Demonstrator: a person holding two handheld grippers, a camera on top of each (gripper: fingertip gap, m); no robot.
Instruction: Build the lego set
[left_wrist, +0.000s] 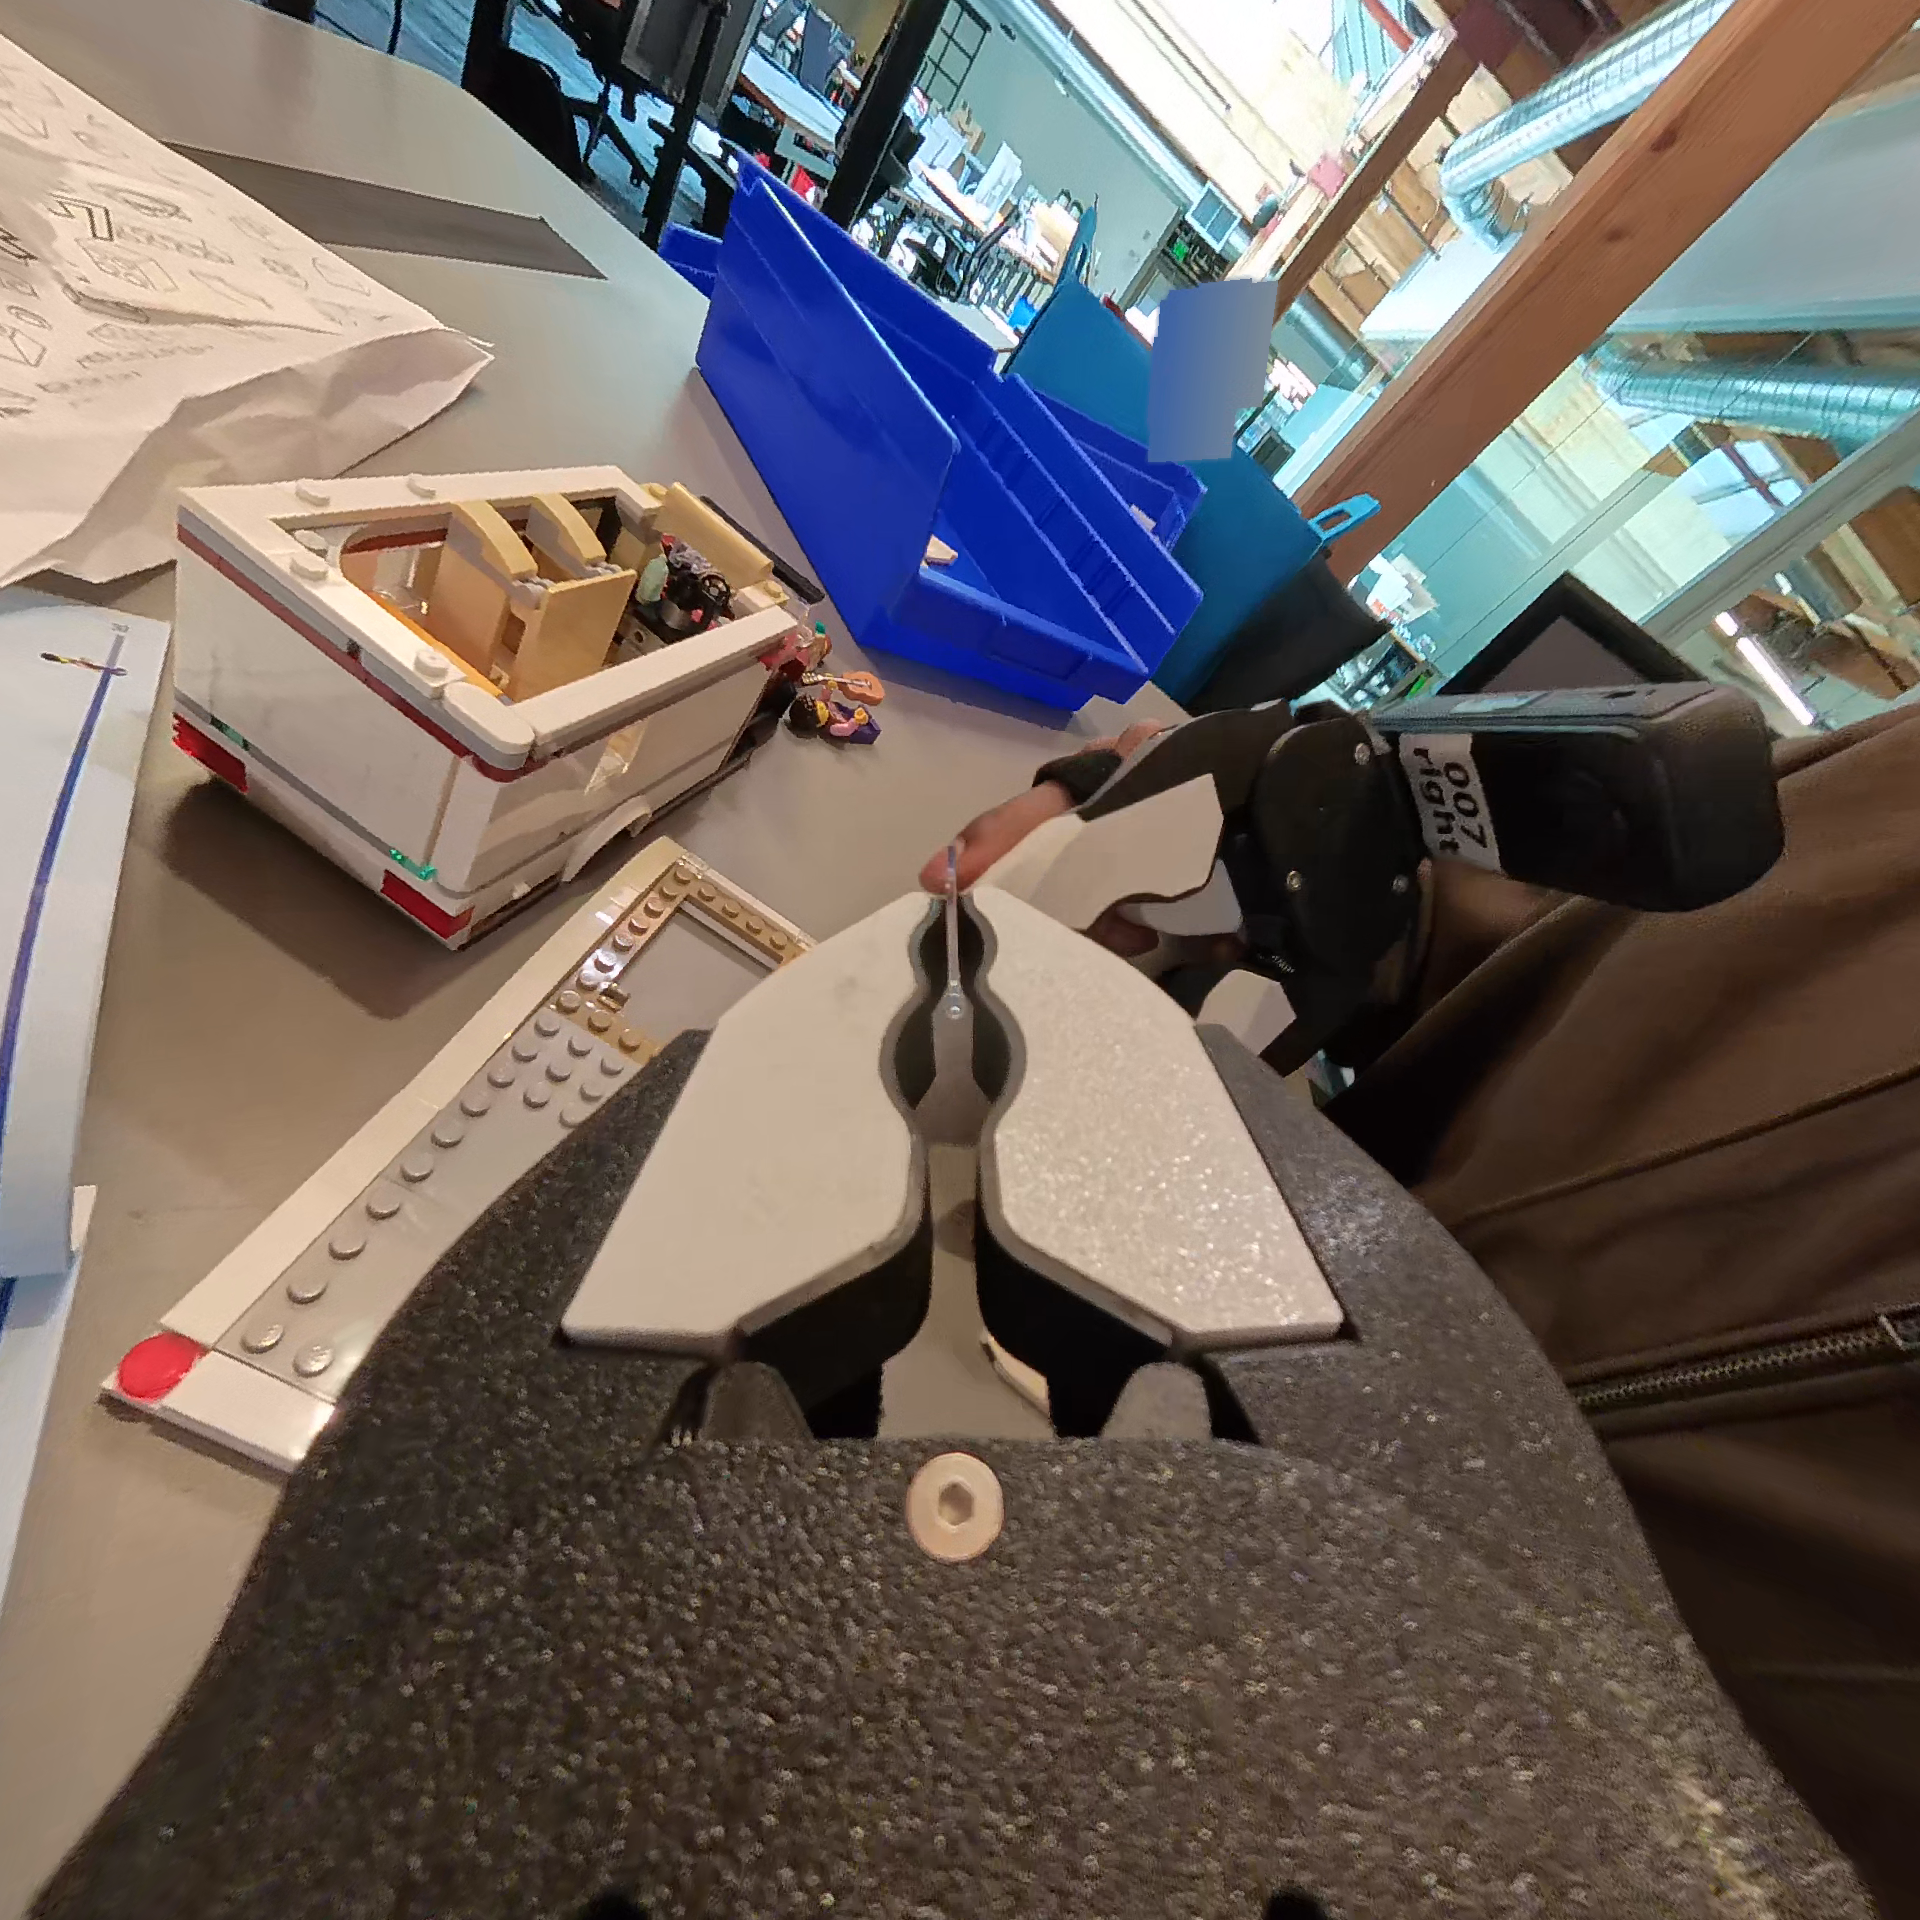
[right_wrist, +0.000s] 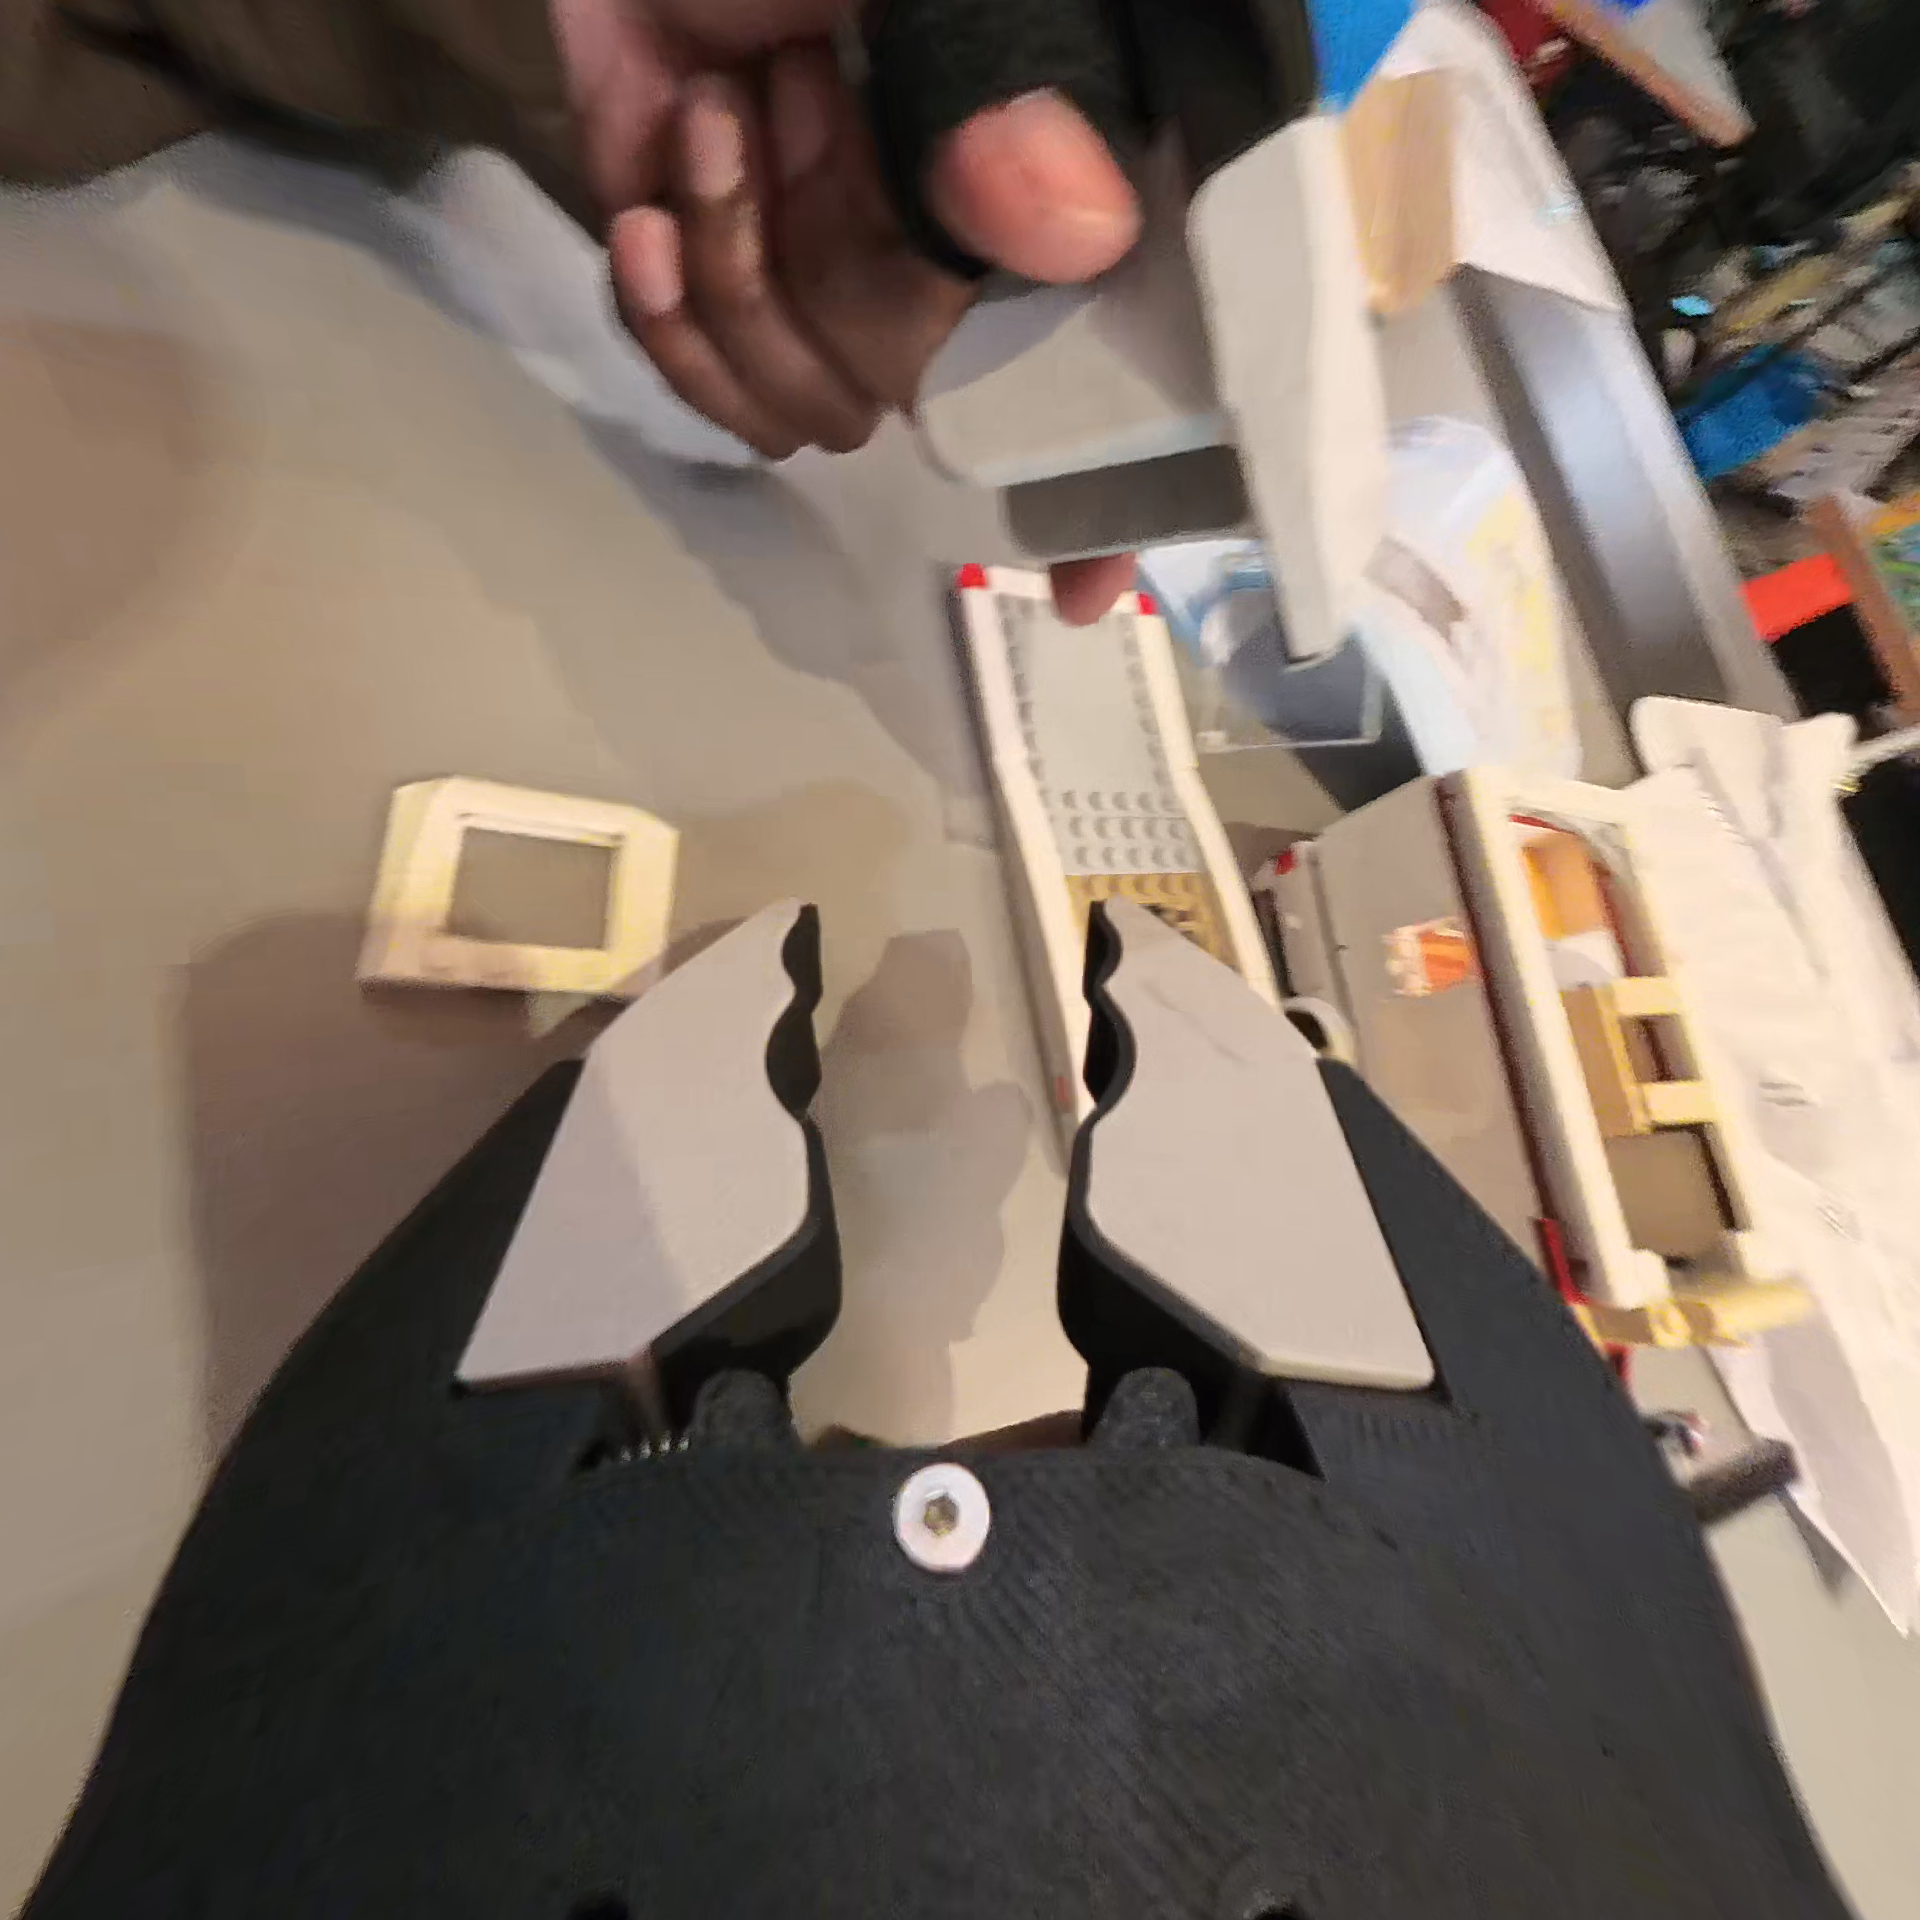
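**A sliver in the left claw, nothing in the right**

My left claw (left_wrist: 953, 914) was pressed together on a thin, pale strip (left_wrist: 953, 940), seen edge-on, with only its far end poking past the tips. A bare fingertip (left_wrist: 997, 836) of the hand that carried my right claw met that end. I judged the strip very light, stiff for its thinness, smooth, and apt to swivel or snap if squeezed off-centre. The flat faces near its middle looked the safest place to grip it, not the ends. It was held above the table, on the near side of the white brick-built camper (left_wrist: 468, 665).

My right claw (right_wrist: 951, 935) was spread, with nothing between the pads. It hung over the table beside the camper, and its view was blurred.

The grey table (left_wrist: 260, 997) looked smooth and hard, so small parts would probably slide on it.

- Just in front of the camper lay a long studded roof panel (left_wrist: 436, 1132).
- Beyond the panel from the camper lay a cream window frame (right_wrist: 514, 899).
- At the camper's far corner lay small toy figures (left_wrist: 836, 701).
- Behind the camper stood blue bins (left_wrist: 935, 499).
- On its other side lay a crumpled paper bag (left_wrist: 208, 343) and a booklet (left_wrist: 62, 883).
- Past the bins was an open workshop with timber beams.
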